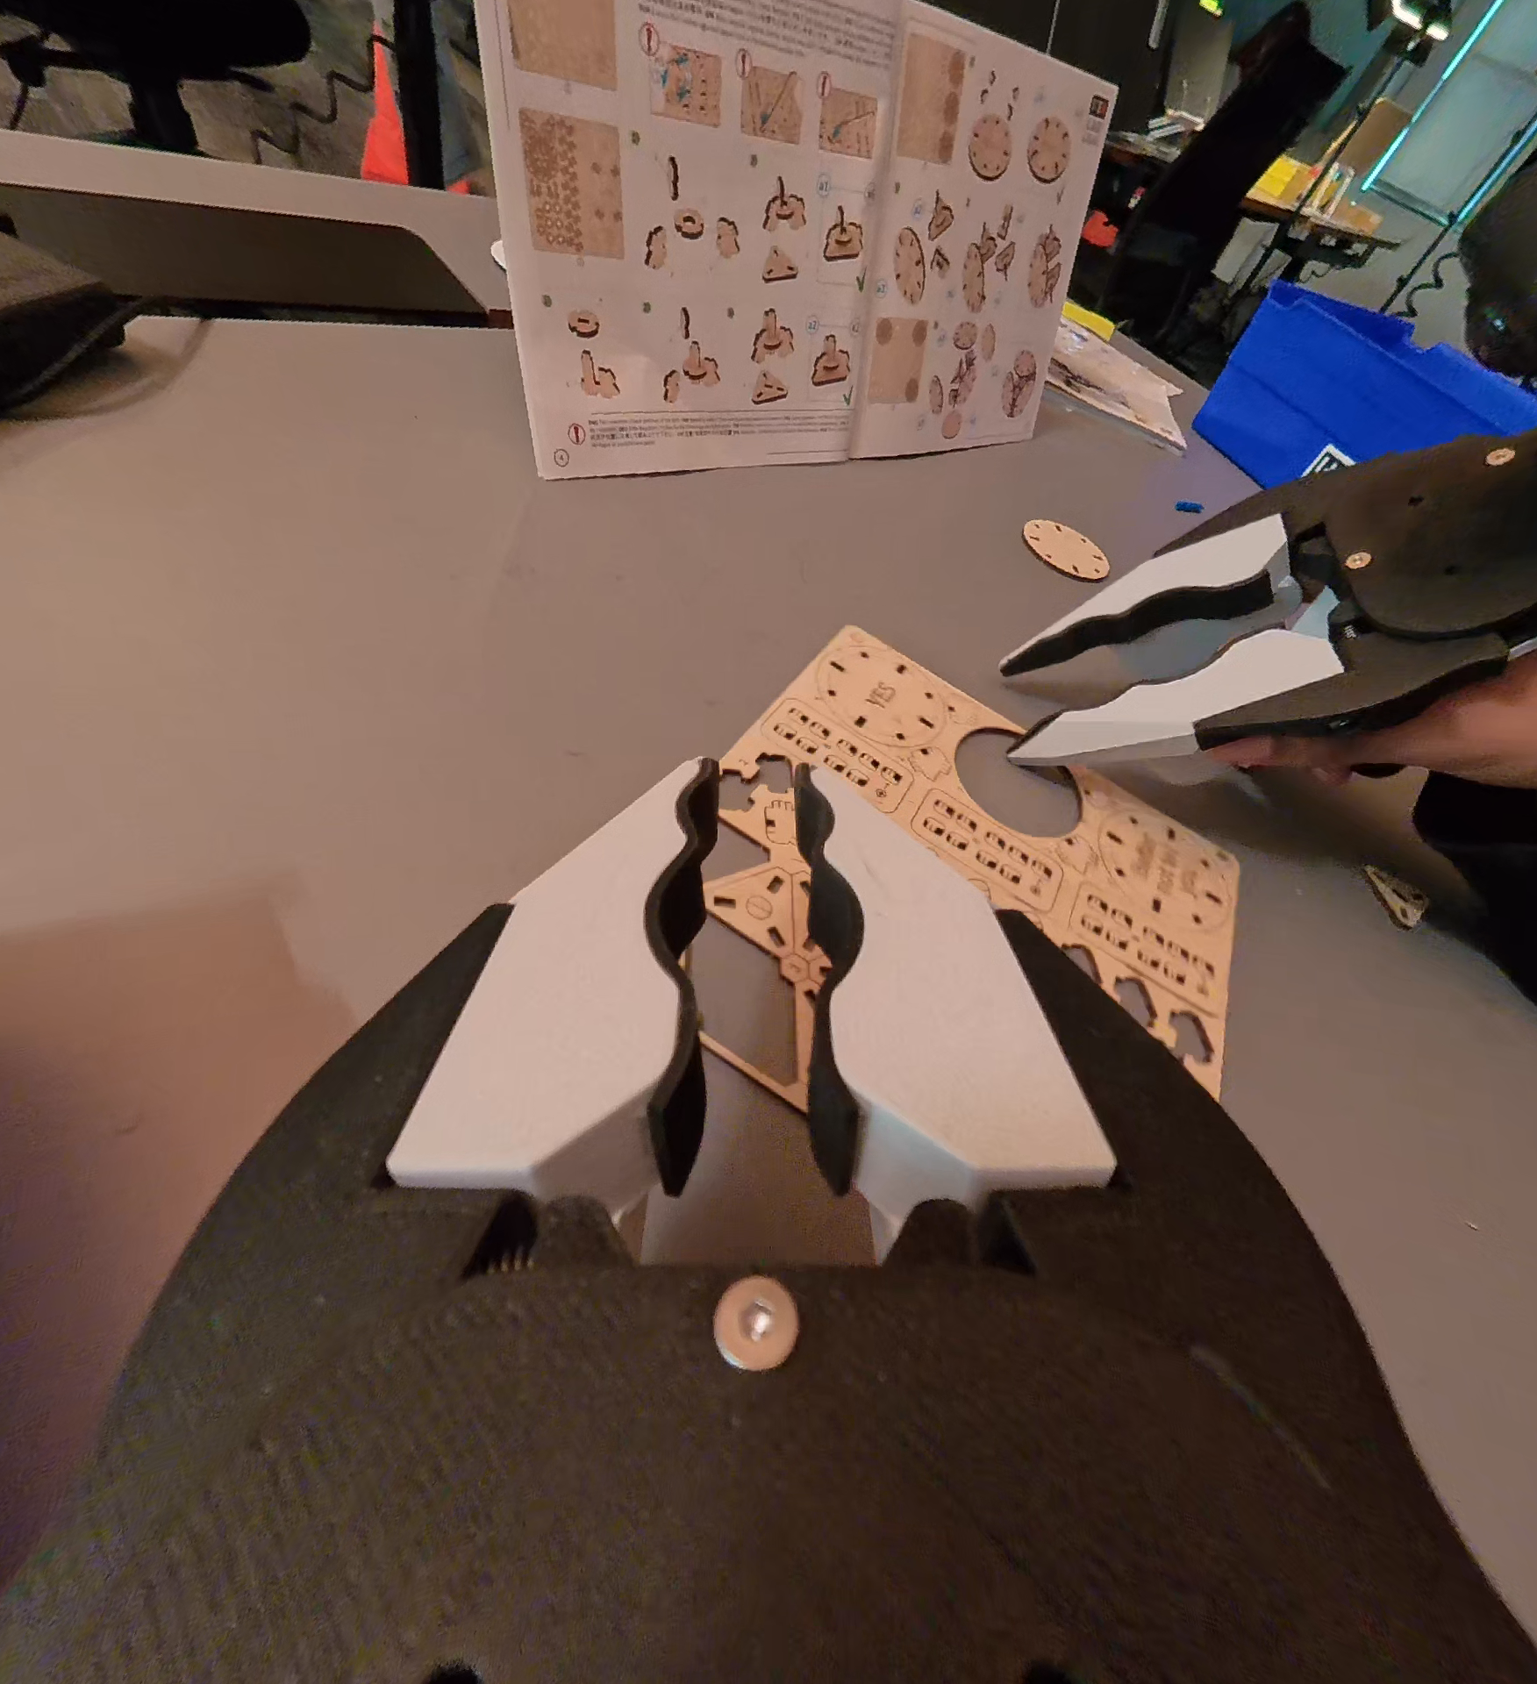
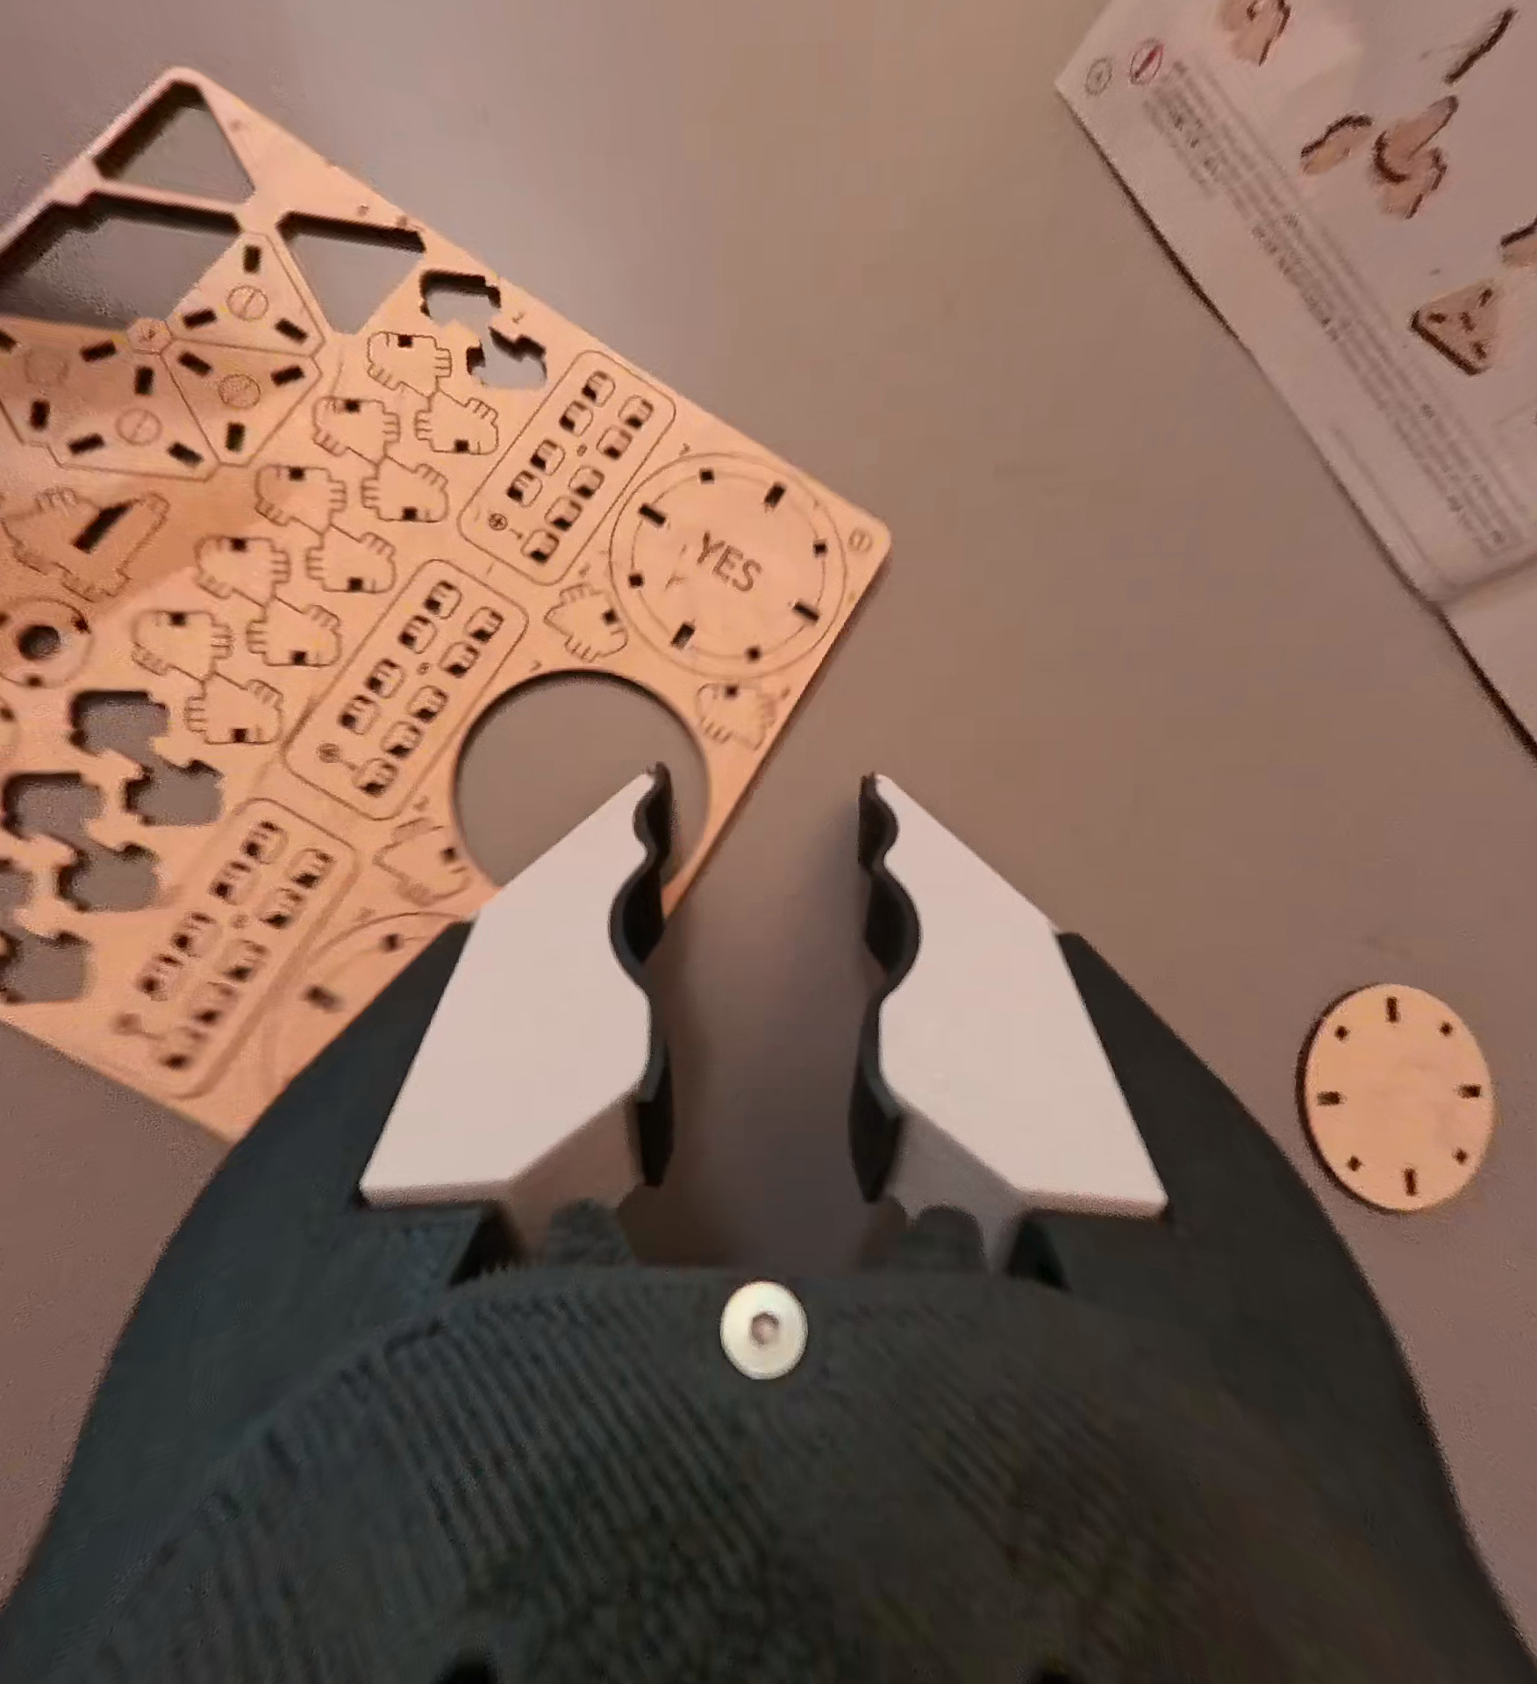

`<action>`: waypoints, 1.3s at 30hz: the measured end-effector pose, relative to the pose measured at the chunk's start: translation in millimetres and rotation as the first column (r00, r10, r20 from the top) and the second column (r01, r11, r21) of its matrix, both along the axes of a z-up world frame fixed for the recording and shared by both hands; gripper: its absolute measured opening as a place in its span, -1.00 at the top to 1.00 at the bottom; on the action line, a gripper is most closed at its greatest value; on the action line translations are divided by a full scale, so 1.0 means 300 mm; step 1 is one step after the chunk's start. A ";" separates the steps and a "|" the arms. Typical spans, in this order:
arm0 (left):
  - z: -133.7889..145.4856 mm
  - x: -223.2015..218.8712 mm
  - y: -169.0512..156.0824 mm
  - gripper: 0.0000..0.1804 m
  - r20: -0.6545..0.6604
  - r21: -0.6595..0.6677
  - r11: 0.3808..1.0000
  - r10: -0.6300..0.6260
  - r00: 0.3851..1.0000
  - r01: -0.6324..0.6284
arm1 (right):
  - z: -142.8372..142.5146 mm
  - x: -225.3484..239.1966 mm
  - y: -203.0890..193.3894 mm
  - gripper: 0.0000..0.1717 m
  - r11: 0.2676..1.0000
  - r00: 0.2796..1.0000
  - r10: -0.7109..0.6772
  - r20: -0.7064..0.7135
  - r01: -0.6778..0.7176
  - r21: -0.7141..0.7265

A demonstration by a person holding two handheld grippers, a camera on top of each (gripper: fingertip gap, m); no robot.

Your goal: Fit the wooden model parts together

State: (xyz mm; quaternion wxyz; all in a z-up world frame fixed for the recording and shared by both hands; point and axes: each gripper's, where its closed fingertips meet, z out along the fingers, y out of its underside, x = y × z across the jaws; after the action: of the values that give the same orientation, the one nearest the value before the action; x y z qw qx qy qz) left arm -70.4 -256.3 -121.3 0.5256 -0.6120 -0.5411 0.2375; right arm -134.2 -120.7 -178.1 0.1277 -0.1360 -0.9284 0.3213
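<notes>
Left wrist view: the left gripper (image 1: 751, 775) hovers over the near corner of the thin wooden sheet (image 1: 1139, 911) on the grey tabletop (image 1: 291, 638), its jaws a little apart and nothing between them. The right gripper (image 1: 1015, 715) points at the round hole (image 1: 1020, 793) in the sheet; a booklet (image 1: 747, 228) stands behind. Right wrist view: the right gripper (image 2: 765, 784) is open and empty — one fingertip (image 2: 651, 784) over the hole (image 2: 564, 765), the other over bare tabletop. A loose wooden disc (image 2: 1398, 1098) lies to the right.

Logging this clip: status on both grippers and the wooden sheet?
Left gripper open, low over sheet corner, holding nothing. Right gripper open, one finger over the round cutout. Loose disc on table, apart.
</notes>
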 end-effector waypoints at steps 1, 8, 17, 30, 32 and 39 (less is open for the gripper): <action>0.000 0.000 0.001 0.82 -0.001 0.000 1.000 -0.001 1.000 0.001 | -0.002 0.006 0.002 0.56 1.000 1.000 -0.001 0.014 0.001 0.000; 0.005 0.000 0.003 0.82 -0.010 0.005 1.000 -0.005 1.000 0.005 | -0.012 0.061 -0.015 0.98 0.998 0.996 0.062 0.059 -0.063 0.004; 0.052 0.003 -0.010 0.69 -0.088 0.040 0.999 0.015 0.996 -0.012 | 0.108 0.023 -0.044 1.00 0.979 0.997 0.076 0.005 -0.074 -0.192; 0.088 0.099 0.180 0.93 -0.079 0.602 0.687 -0.454 0.887 0.406 | 0.368 0.077 -0.058 1.00 0.799 0.966 0.192 -0.176 -0.257 -0.543; 0.099 0.099 0.183 0.94 -0.099 0.596 0.684 -0.457 0.884 0.420 | 0.362 0.067 -0.059 1.00 0.795 0.960 0.180 -0.214 -0.271 -0.543; 0.174 0.092 0.137 0.95 -0.221 0.499 0.765 -0.342 0.913 0.407 | 0.427 -0.048 -0.005 0.24 0.765 0.951 -0.092 -0.296 -0.122 -0.632</action>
State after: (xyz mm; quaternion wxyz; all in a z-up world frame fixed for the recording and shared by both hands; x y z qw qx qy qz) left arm -42.7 -215.1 -69.1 0.7425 -0.5215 -0.4203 0.0027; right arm -148.5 -122.1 -50.0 0.2144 -0.1118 -0.7312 0.6379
